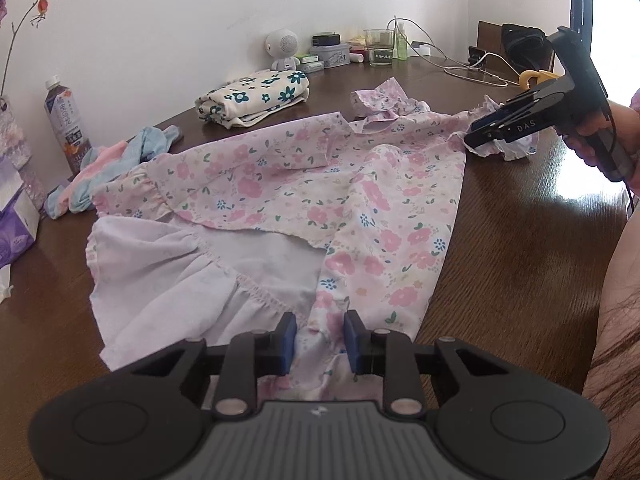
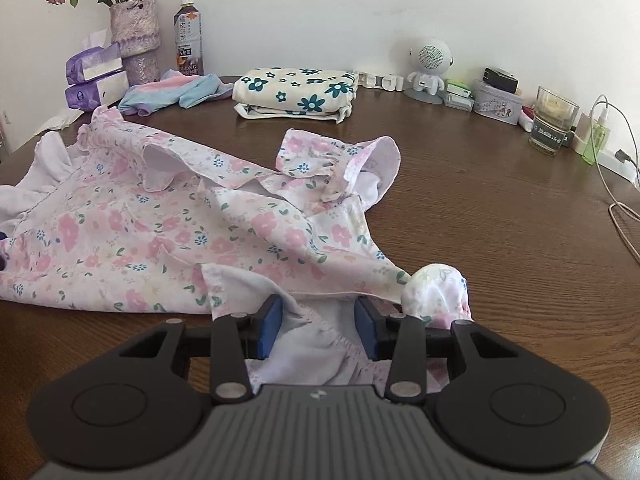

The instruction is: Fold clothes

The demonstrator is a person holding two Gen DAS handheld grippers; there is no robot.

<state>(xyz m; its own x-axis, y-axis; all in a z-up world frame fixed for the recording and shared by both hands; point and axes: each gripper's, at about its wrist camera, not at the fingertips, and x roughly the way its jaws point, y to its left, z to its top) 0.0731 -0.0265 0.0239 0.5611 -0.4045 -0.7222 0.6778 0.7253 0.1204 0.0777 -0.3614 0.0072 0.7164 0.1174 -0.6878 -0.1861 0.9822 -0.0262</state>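
- Your left gripper (image 1: 319, 340) sits low at the near edge of the table (image 1: 520, 248); its blue pads stand narrowly apart with the pink floral garment's (image 1: 304, 200) hem between them, not visibly pinched.
- The garment lies spread mid-table, partly folded over.
- Your right gripper (image 2: 318, 328) has somewhat wider jaws over a gathered edge of the garment; whether it grips, I cannot tell.
- A folded cream floral cloth (image 2: 296, 94) rests near the far edge.

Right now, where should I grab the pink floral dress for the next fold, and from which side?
Take the pink floral dress by its near edge, at the two ends where the left gripper and right gripper already straddle cloth. It lies flat on the table, so come in low from the near side and pinch the gathered hem.
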